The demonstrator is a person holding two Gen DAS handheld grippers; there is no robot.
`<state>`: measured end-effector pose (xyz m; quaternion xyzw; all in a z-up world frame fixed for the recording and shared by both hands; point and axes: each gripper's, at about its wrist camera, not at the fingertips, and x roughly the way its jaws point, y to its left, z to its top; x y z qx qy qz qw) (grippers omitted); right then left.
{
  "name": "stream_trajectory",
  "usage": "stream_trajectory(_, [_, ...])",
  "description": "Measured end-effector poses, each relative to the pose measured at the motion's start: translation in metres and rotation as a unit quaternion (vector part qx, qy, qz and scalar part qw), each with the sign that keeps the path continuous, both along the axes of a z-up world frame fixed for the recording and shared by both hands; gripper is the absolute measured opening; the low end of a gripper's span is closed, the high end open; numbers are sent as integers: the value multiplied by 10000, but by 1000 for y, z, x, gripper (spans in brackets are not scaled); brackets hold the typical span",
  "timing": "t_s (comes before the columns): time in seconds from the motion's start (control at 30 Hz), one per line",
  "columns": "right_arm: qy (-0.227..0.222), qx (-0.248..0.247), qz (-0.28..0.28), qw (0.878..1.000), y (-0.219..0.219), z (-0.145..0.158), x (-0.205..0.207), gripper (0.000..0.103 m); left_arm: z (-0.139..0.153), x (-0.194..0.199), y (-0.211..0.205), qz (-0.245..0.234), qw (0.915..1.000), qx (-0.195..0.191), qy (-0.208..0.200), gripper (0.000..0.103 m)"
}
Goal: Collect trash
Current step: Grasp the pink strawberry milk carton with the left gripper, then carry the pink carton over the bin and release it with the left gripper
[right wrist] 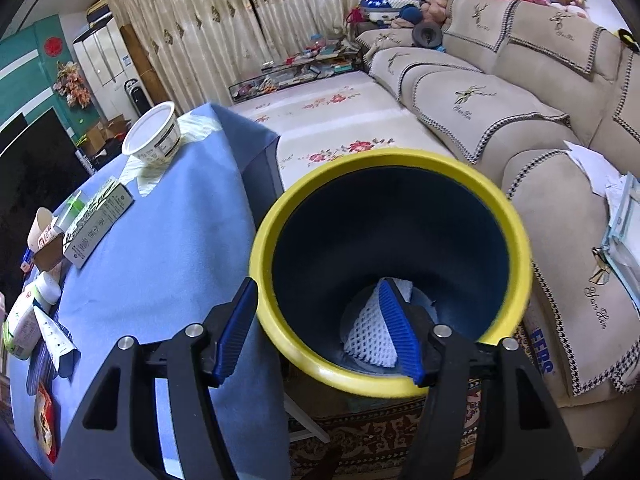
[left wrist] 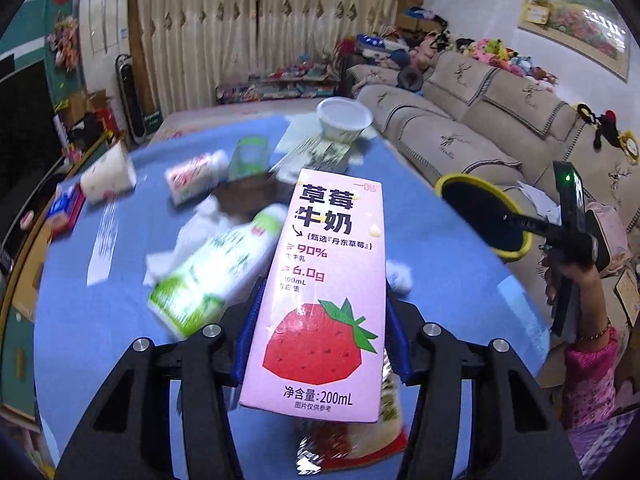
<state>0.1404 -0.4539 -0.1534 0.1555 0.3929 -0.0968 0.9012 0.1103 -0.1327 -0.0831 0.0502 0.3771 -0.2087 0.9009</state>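
Note:
My left gripper [left wrist: 324,288] is shut on a pink strawberry milk carton [left wrist: 324,280], its blue pads pressing on both sides, and it holds the carton above the blue-clothed table [left wrist: 92,320]. A green and white milk bottle [left wrist: 212,276] lies on crumpled tissue just left of it. A red snack packet [left wrist: 360,440] lies under the carton. My right gripper [right wrist: 316,284] is shut on the rim of a dark bin with a yellow rim [right wrist: 516,240], one finger inside and one outside. It holds the bin [left wrist: 480,216] beside the table's right edge. A white foam net [right wrist: 368,328] lies in the bin's bottom.
More litter lies on the table: a white tub [left wrist: 344,118], a small yoghurt bottle [left wrist: 196,176], a printed box [right wrist: 96,220], a paper cup [left wrist: 108,176]. A beige sofa [right wrist: 480,100] runs along the right. A person's hand and pink sleeve [left wrist: 588,360] show at the right.

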Motion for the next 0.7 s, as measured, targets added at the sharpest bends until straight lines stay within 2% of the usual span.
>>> stream_trajectory(0.17, [-128,-122,-265,9995,-13,10,-19,61,12,11,-41,-369,9993,18,-102,52])
stream_trajectory(0.3, [-210,-329,-526,9979,-27,17,-35,62,15,22,-83,-788,9969,-38,32,52])
stream_trajectory(0.5, [-217,-384,-860,9953,-50,14,-54,64,13,40,-171,-1475,9888,46,242,52])
stream_trajectory(0.7, [-242,-326,-1137,9927,-73,6,-71,64,0,59,-250,-1946,9793,242,500,52])
